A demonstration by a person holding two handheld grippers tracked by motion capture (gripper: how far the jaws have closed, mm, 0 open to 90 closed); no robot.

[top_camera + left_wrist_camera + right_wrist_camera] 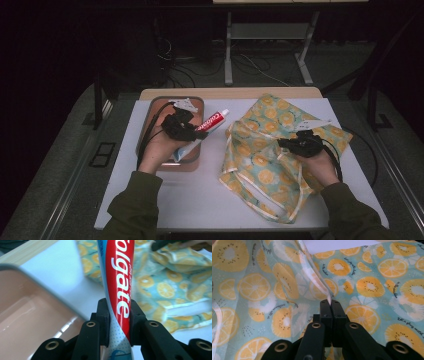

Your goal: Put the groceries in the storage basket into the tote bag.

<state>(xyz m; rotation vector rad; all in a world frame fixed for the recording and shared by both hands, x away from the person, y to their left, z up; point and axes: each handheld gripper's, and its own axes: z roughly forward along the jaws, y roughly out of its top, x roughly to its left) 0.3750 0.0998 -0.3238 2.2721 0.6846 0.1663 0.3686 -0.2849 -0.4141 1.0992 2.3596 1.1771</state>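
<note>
My left gripper (192, 131) is shut on a red and white toothpaste tube (211, 122), held above the right edge of a brown tray (150, 112). In the left gripper view the tube (117, 285) runs up between the two jaws of my left gripper (119, 315), its cap end pointing toward the bag. A light blue cloth bag with an orange-slice print (265, 150) lies on the right of the white table. My right gripper (286, 143) is shut on the bag's white-trimmed rim (322, 290), lifting a fold of cloth (287, 285) at its fingertips (332, 303).
The white table (200, 195) has bare room in front of the tray and the bag. A wooden strip (230, 93) runs along its far edge. Beyond it stand a metal frame (265, 45) and cables on the floor. The tray's inside (30, 322) looks bare.
</note>
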